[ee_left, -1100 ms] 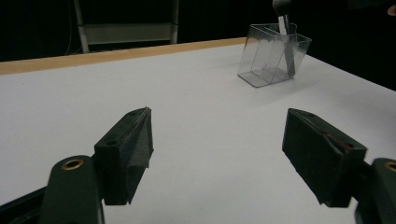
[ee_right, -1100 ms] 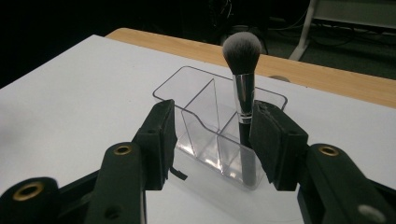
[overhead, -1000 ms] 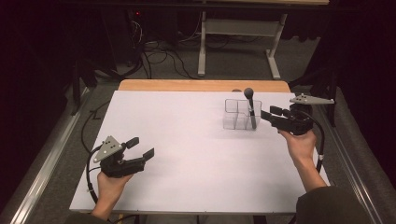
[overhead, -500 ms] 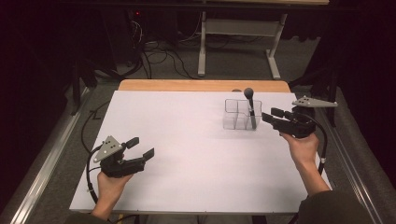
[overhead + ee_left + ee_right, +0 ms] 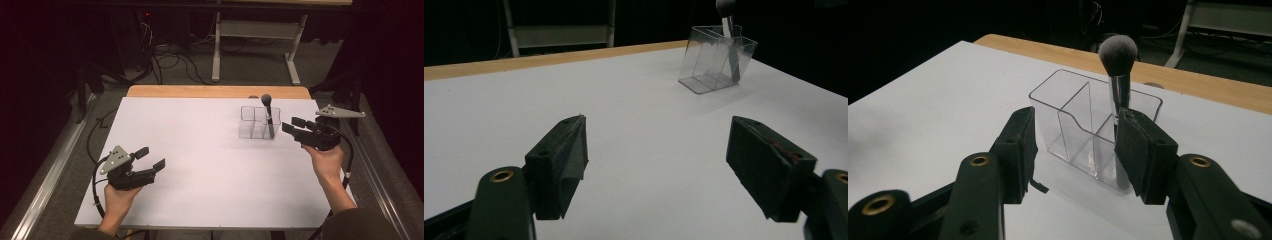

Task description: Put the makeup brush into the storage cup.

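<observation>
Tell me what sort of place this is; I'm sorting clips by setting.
Probably a lab or recording workspace: a bare white table in a dark room, cables on grey carpet behind, and a metal stand.

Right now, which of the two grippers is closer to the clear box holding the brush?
The right gripper: its open jaws sit just beside the clear box with the brush. The left gripper rests far across the table.

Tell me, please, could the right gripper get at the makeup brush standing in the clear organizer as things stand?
Probably yes. The right gripper sits beside the clear organizer, jaws open, and the makeup brush stands upright with its head above the rim; nothing lies between them.
</observation>
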### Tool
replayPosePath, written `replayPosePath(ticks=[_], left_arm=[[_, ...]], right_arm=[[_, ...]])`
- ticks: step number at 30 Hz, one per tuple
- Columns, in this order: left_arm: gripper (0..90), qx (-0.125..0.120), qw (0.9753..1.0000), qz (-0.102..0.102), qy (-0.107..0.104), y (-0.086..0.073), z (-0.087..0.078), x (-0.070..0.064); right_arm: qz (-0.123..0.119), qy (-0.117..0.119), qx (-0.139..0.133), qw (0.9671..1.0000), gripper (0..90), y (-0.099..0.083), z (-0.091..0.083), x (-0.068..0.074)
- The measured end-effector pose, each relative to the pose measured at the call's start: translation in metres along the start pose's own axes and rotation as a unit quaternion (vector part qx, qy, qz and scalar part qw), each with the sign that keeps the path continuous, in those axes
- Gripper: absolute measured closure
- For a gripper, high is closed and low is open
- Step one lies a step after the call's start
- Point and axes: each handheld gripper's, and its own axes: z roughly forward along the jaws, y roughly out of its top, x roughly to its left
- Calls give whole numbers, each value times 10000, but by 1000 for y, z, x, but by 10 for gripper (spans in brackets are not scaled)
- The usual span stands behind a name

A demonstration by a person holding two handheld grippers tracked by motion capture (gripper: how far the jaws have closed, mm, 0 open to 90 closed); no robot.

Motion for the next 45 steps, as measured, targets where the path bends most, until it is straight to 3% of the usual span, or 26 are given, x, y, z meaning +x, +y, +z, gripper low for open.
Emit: replayPosePath(ticks=[45], left_arm=[[248,10,10000,-11,-11,0,1,0]], right_arm=[[-18,281,-227,9993,522,-23,-24,14]])
